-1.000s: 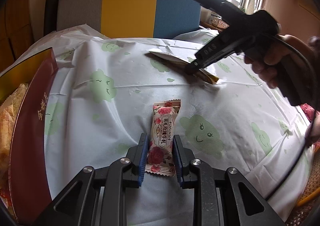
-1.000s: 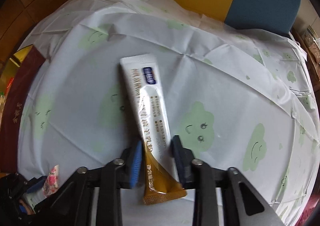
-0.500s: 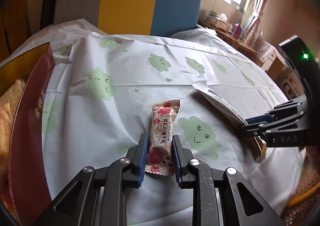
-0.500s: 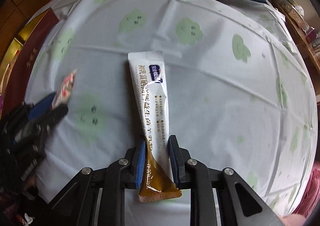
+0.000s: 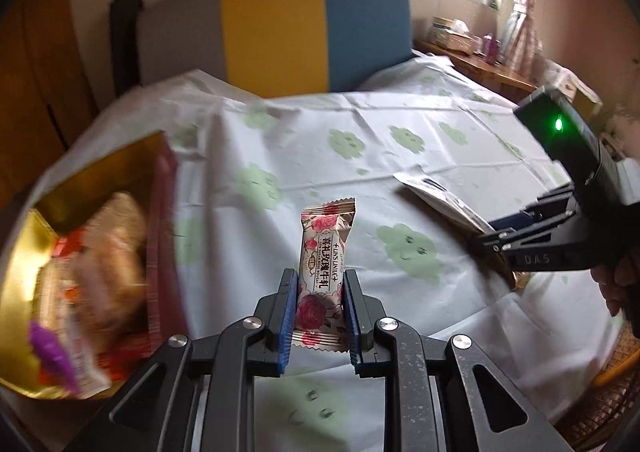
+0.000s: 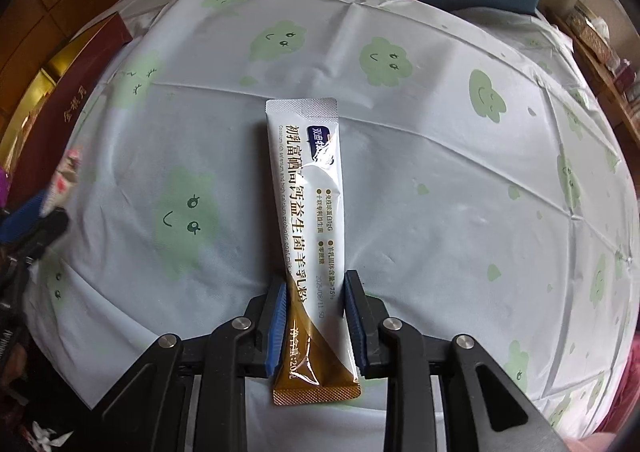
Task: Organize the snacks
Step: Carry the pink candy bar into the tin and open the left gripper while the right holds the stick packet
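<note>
My left gripper (image 5: 319, 284) is shut on a rose-printed candy wrapper (image 5: 325, 252), held above the table just right of an open gold-lined snack box (image 5: 48, 236). My right gripper (image 6: 314, 290) is shut on a long white and gold powder stick sachet (image 6: 310, 212), held over the tablecloth. The right gripper also shows at the right of the left wrist view (image 5: 532, 236), with the sachet (image 5: 440, 200) sticking out of it. The left gripper and the candy show blurred at the left edge of the right wrist view (image 6: 60, 180).
The round table wears a white cloth with green clouds (image 6: 440, 180). The maroon wall of the box (image 6: 80, 108) stands at the table's left; several snacks (image 5: 108, 252) lie inside. A grey, yellow and blue chair back (image 5: 272, 32) stands behind the table.
The left gripper has lifted the candy and swung left toward the open box, which now shows its inside. The right gripper holds the sachet raised over the table.
</note>
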The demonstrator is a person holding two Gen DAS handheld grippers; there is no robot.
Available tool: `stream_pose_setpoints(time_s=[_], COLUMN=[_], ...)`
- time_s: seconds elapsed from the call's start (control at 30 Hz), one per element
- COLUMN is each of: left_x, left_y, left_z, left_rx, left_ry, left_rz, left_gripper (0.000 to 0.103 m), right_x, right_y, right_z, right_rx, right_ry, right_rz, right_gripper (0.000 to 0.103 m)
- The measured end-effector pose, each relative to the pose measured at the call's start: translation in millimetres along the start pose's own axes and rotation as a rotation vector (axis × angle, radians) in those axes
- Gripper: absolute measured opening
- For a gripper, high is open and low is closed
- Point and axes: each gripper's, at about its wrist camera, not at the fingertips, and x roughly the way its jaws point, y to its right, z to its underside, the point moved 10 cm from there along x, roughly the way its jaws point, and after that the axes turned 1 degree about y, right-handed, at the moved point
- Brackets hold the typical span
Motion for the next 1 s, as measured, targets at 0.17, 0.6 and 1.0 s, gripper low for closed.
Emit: stream_pose_setpoints(time_s=[0.17,0.6,1.0], left_x=[-25,-61,-73], left_y=[-28,-101,-162], left_z=[-8,3,25], left_rx=[-0.026,-0.158,-0.292], left_ry=[0.051,0.07,0.052], left_rz=[-0.089,-0.205,-0.269], left_gripper=[0.022,0.022,0.022], right_x=[-2,5,4], right_y=[-13,-3,-11], right_z=[6,0,3], right_rx=[-0.008,-0.043,-0.068], right_ry=[0.007,0.021,0.036], right_rz=[0.009,0.031,0.061], right_gripper=[0.028,0.029,0.029])
